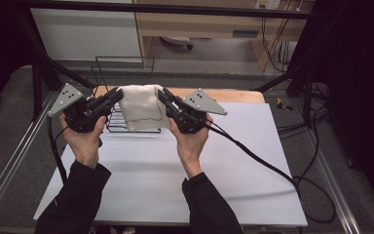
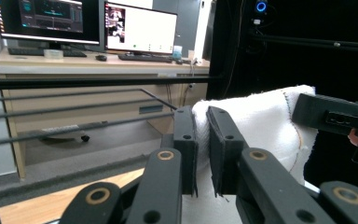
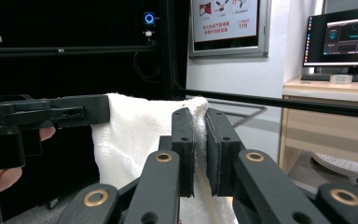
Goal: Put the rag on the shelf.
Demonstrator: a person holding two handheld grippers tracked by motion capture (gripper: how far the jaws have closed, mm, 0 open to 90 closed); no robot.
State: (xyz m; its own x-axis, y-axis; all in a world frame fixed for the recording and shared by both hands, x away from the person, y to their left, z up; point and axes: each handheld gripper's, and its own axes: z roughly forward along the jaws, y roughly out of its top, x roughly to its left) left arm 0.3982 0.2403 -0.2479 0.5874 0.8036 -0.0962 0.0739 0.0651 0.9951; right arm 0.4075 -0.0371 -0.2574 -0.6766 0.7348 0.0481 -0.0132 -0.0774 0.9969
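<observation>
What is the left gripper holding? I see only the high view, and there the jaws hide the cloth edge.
Observer: The left gripper is shut on the white cloth; its edge sits pinched between the black pads.
Operator: And the right one?
Observer: The right gripper pinches the opposite top edge the same way.
Operator: Does the cloth hang free between them?
Observer: In the right gripper view it drapes down below the jaws, with the wire rack behind it.
</observation>
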